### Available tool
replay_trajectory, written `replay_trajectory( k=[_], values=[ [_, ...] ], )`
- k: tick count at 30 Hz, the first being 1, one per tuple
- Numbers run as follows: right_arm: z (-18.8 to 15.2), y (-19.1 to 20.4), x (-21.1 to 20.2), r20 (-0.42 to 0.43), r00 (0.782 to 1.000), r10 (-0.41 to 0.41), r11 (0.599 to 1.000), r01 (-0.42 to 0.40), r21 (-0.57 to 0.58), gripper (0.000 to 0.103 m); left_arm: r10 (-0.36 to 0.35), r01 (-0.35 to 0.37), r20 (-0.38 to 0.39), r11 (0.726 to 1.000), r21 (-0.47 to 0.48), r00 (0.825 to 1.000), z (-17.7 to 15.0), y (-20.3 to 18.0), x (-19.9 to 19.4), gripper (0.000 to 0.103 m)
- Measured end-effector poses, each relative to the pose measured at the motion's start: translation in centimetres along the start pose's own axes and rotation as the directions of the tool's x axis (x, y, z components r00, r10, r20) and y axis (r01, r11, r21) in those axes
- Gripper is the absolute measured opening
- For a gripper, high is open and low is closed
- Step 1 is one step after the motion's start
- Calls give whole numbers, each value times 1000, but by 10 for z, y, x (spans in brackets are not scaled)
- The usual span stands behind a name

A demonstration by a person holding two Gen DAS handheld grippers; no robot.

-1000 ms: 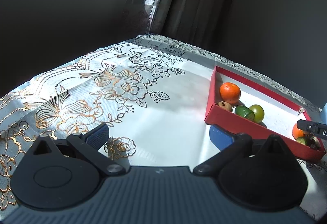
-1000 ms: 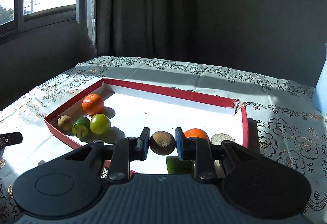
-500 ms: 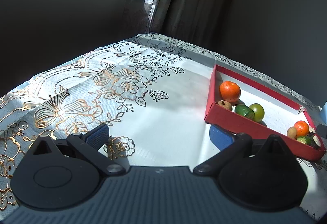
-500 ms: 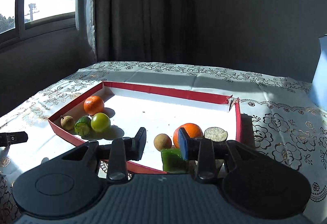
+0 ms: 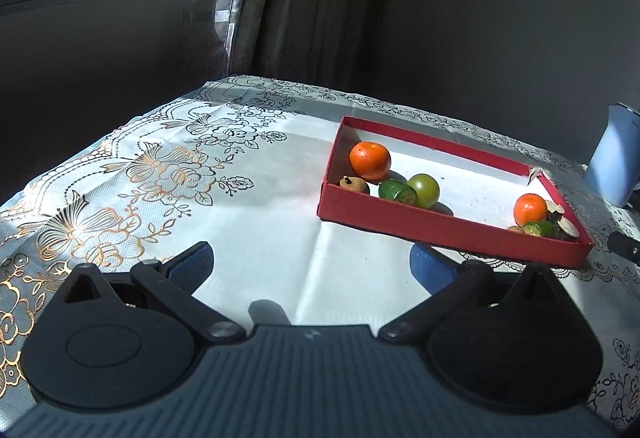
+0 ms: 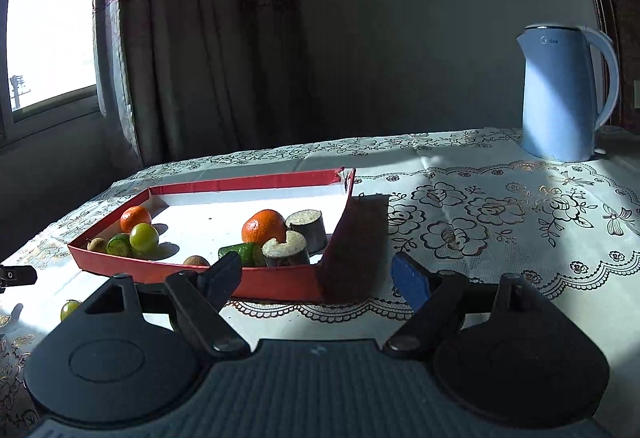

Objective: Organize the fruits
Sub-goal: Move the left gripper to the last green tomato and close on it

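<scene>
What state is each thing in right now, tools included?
Left tool: open, empty, over the cloth.
Right tool: open, empty; its jaws have just been opening.
Tray: on the cloth, one far corner torn.
Brown fruit: lying in the tray, free of the tool.
Stray green fruit: on the cloth, outside the tray.
Kettle: upright, lid shut.

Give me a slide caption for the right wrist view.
Right gripper open and empty before a red tray of sorted fruit, kettle behind.
</scene>
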State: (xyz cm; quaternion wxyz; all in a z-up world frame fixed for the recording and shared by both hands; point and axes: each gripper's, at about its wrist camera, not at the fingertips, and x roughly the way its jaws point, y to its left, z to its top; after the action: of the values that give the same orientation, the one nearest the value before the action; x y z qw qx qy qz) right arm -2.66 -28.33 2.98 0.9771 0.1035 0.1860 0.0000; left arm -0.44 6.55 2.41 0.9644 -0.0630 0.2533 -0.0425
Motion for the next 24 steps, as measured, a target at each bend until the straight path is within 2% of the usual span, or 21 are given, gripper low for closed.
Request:
replay_trajectory(
  k=[3, 7, 11, 17, 19, 21, 23, 24],
  values=[
    [-1, -4, 2, -16, 1000, 13, 1000, -13, 17, 82, -34, 35, -19, 995, 89, 999, -2, -30, -3, 103],
    [0, -6, 1, -10, 1000, 26, 999, -26, 33, 82, -14, 24, -49, 980, 198, 999, -9, -64, 4, 103],
    [1, -10, 3, -14, 999, 42, 997, -41, 58, 82, 13, 6, -80, 973, 232, 997, -14, -79, 16, 103],
    [2, -14, 5, -26, 998, 64, 995, -61, 83, 83, 95, -61, -119, 963, 262, 988, -19, -90, 32, 103],
    [2, -15, 5, -29, 997, 71, 993, -68, 92, 85, 102, -69, -117, 964, 257, 988, -19, -90, 32, 100],
    [2, -16, 5, -31, 997, 77, 992, -74, 99, 87, 93, -59, -127, 968, 246, 988, -19, -89, 33, 89],
    [2, -17, 6, -33, 996, 82, 992, -78, 102, 87, 80, -49, -129, 972, 228, 988, -20, -88, 33, 83],
    [2, -17, 6, -35, 996, 84, 991, -80, 104, 87, 69, -39, -128, 974, 224, 989, -20, -88, 33, 75]
  ],
)
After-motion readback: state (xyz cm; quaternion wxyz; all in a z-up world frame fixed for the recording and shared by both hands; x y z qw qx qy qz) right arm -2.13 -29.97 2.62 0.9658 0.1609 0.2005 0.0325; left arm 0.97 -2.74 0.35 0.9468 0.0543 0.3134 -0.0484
